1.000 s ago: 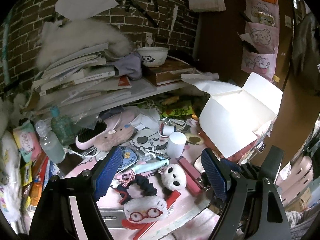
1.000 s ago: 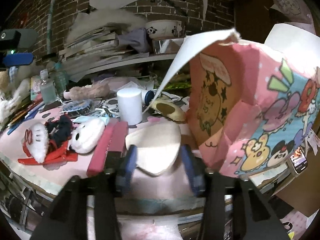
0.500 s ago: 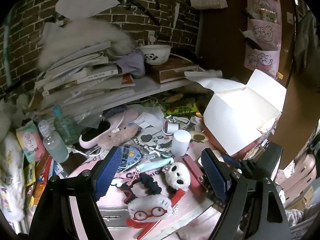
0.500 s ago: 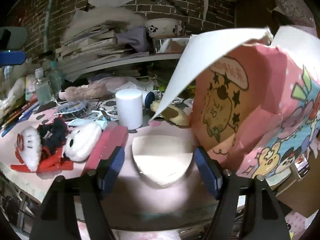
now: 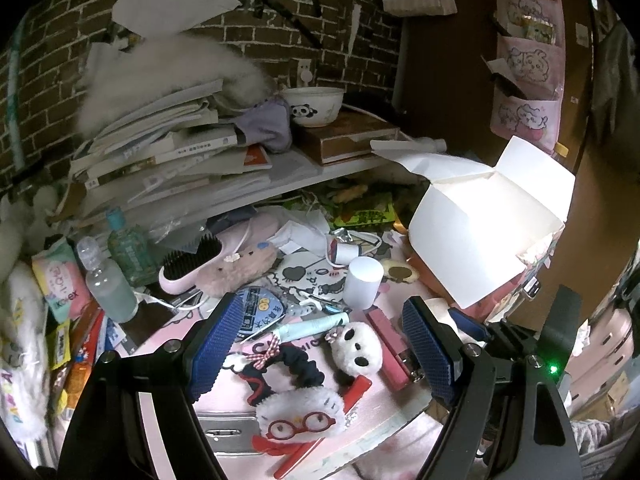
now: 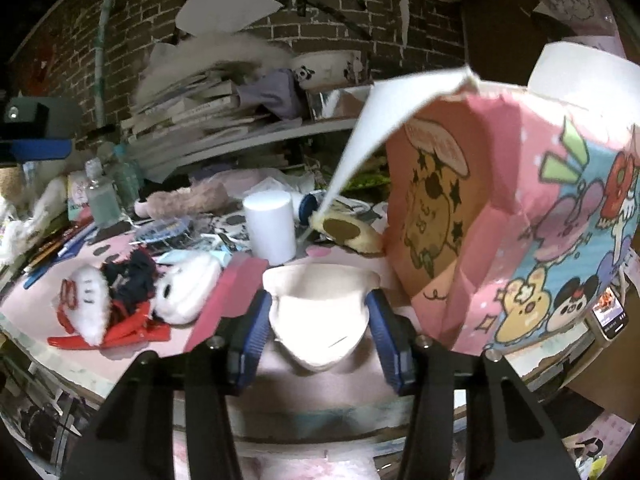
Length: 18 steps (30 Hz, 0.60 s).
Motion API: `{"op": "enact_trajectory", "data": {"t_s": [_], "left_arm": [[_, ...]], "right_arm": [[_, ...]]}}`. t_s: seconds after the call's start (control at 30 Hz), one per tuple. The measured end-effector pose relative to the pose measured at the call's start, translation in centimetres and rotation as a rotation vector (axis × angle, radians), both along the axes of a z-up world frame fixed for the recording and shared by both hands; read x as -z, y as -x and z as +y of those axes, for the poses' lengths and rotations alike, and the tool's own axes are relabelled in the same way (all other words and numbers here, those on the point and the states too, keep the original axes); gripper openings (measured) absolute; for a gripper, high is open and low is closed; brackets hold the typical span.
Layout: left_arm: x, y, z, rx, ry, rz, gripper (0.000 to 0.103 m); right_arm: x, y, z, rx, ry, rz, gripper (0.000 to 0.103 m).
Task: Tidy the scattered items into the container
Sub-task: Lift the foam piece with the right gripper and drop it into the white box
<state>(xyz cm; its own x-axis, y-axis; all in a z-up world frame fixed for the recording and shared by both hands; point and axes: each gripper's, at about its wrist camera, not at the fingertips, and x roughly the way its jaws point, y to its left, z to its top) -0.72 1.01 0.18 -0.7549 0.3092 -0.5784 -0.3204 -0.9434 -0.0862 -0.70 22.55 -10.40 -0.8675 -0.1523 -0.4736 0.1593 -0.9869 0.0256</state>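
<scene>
R gripper [image 6: 319, 322]: closing; we see its pads pinching a cream puff [image 6: 320, 320], low over the pink table [image 6: 40, 296].
L gripper [image 5: 316, 344]: wide open, nothing betw. pads; hangs over scrunchie [image 5: 296, 368] & panda plush [image 5: 357, 350].
Box [image 6: 520, 216]: open, flaps up, just right of puff.
White cyl. [image 6: 270, 228]: upright, behind puff.
Pink stapler [image 5: 390, 350]: flat, beside panda.

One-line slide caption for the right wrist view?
Right hand-held gripper closing on a cream pad beside the open cartoon-printed box.
</scene>
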Motion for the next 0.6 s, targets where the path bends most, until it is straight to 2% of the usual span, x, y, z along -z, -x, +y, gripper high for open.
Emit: {"op": "enact_trajectory", "data": {"t_s": [0.2,0.33,0.47,0.6], "left_arm": [[-0.2,-0.3,-0.7,-0.021,-0.009,0.005,0.079],[-0.3,-0.8,-1.6,-0.035,-0.021,0.01,0.079],[-0.4,-1.3,-2.5,-0.06,-0.023,0.016,0.079],[-0.6,-1.6,-3.0,-0.07,-0.035,0.022,0.079]], "right_arm": [[-0.7,-0.5,-1.1,-0.074,0.025,0.005,0.046],[-1.5,-1.5,-3.0,-0.129,-0.017,0.065,0.046],[-2.6,-1.5,-4.5,-0.201,0.0,0.082,0.046],[-4.5,-1.9,-5.3,-0.244,-0.01,0.15,0.046]]}}
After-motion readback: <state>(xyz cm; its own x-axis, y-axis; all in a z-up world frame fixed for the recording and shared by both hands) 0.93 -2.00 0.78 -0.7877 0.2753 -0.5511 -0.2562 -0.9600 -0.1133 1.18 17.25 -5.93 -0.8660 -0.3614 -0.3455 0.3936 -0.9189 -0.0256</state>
